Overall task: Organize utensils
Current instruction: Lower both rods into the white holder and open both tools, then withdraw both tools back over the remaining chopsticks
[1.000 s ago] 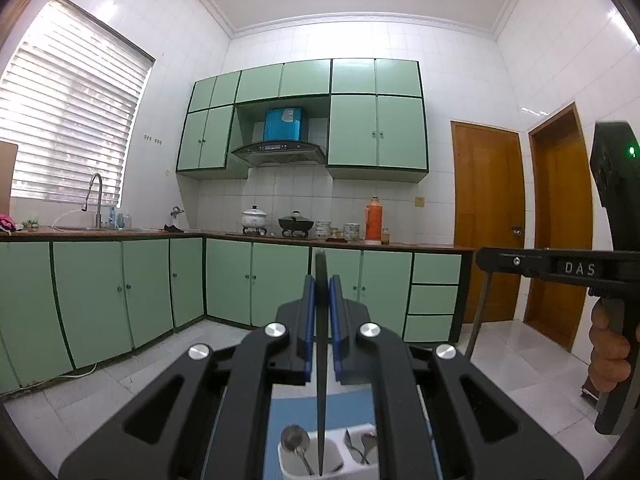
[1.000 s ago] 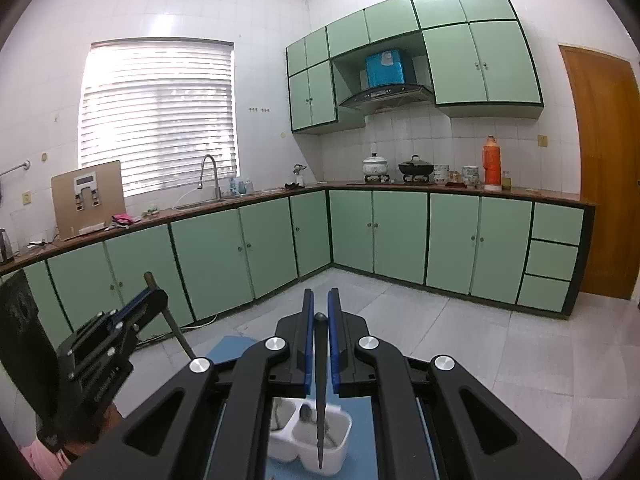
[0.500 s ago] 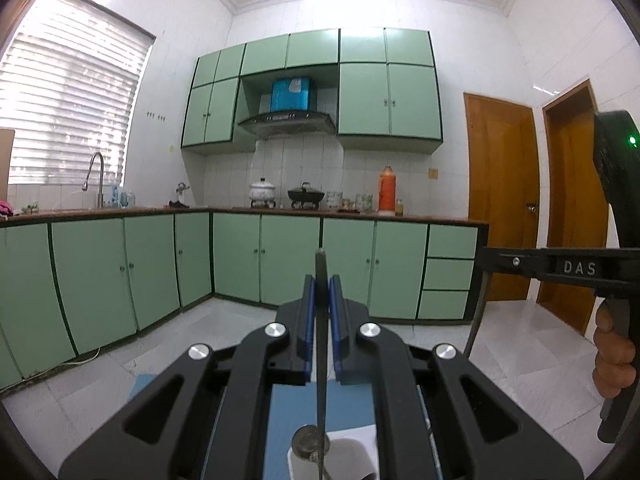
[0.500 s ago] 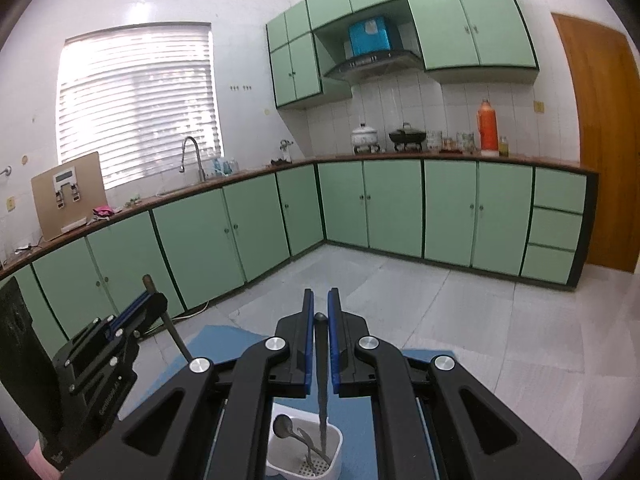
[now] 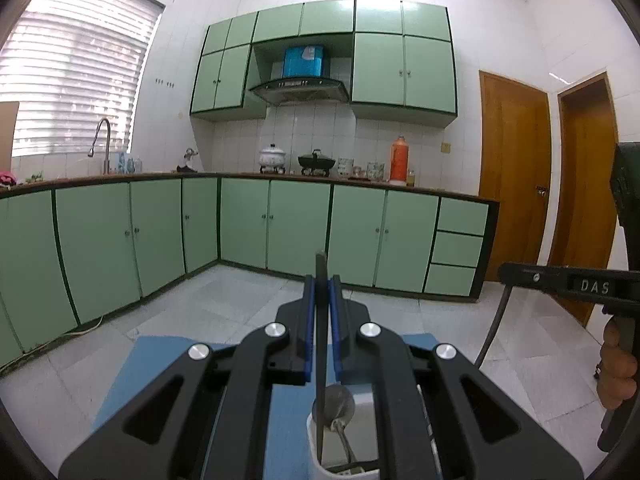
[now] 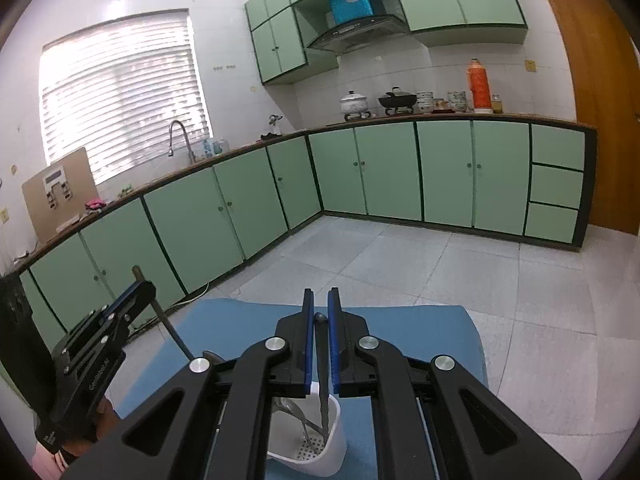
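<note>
On my left wrist camera, the left gripper [image 5: 321, 312] is clenched on a thin dark utensil [image 5: 320, 364] that stands upright between the blue pads, its lower end hanging inside the white holder [image 5: 316, 440] just below. A spoon [image 5: 339, 406] already leans in that holder, bowl up. The holder sits on a blue mat [image 5: 168, 376]. At the right edge I see the right gripper [image 5: 524, 276] side-on, gripping its own dark handle, with a hand [image 5: 618, 372] on the grip.

On my right wrist camera, the right gripper [image 6: 321, 316] is clamped on a slim dark utensil [image 6: 322, 376] whose tip reaches down into the white holder [image 6: 332, 440], near its perforated floor. The left gripper [image 6: 136, 292] shows at lower left, holding its utensil [image 6: 168, 328] tilted.
</note>
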`<state>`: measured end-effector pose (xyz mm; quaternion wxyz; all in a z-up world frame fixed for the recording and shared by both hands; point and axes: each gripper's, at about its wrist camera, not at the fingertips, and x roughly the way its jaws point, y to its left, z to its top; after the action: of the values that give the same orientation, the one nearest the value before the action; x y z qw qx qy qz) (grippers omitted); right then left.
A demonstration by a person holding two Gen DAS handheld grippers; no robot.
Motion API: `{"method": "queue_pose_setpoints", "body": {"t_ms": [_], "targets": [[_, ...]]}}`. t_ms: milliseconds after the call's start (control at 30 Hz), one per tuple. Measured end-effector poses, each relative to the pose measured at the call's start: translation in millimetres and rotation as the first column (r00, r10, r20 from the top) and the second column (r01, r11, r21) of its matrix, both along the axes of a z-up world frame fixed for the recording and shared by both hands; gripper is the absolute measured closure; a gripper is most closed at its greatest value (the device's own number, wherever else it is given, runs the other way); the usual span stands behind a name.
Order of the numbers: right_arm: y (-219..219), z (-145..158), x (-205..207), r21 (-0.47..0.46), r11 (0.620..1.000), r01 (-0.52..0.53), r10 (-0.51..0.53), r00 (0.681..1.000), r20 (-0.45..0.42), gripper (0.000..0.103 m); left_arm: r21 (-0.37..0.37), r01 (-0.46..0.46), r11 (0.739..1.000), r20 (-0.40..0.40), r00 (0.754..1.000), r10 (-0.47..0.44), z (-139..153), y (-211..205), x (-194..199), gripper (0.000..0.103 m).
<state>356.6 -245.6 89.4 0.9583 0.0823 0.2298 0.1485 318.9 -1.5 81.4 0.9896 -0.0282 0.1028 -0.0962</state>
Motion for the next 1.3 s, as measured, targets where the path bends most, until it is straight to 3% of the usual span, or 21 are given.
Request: {"method": "queue_pose_setpoints", "body": {"t_ms": [200, 267, 333, 400, 467, 533, 700, 1033, 1300], "targets": [[-7, -2, -2, 0.006, 1.0, 0.023, -0.023, 1.0, -0.008, 0.094, 0.008, -0.007, 1.0, -0.038, 0.999, 0.008, -10, 4, 1, 0.092], [-9, -2, -4, -0.001, 1.0, 0.03, -0.03, 1.0, -0.006, 0.091, 0.005, -0.007, 1.0, -0.039, 0.999, 0.007, -9, 5, -1, 0.082], [-10, -2, -8, -0.001, 0.999, 0.039, -0.039, 0.999, -0.004, 0.076, -0.004, -0.012, 1.0, -0.032, 0.999, 0.012, -8, 7, -7, 0.066], [-13, -2, -16, 0.001, 0.998, 0.061, -0.061, 0.998, 0.012, 0.066, -0.011, -0.014, 1.0, -0.02, 1.0, 0.014, -6, 9, -14, 0.058], [-16, -2, -24, -0.001, 0.998, 0.068, -0.068, 0.997, 0.025, 0.063, -0.016, -0.017, 1.0, -0.01, 1.0, 0.017, -4, 11, -20, 0.049], [-18, -2, -33, -0.003, 0.997, 0.073, -0.073, 0.997, 0.035, 0.053, -0.024, -0.023, 0.999, 0.003, 1.0, 0.023, -2, 14, -29, 0.037], [-19, -3, -67, -0.032, 0.995, 0.091, -0.088, 0.992, 0.086, 0.038, -0.043, -0.037, 0.998, 0.011, 0.999, 0.038, -1, 21, -57, 0.016], [-16, -29, -145, -0.078, 0.987, 0.138, -0.126, 0.982, 0.139, 0.016, -0.016, -0.043, 0.999, -0.034, 0.999, 0.042, -25, 26, -126, 0.007], [-7, -64, -202, -0.116, 0.982, 0.152, -0.137, 0.982, 0.128, 0.011, 0.016, -0.03, 0.999, -0.098, 0.995, 0.031, -55, 28, -177, 0.006]]}}
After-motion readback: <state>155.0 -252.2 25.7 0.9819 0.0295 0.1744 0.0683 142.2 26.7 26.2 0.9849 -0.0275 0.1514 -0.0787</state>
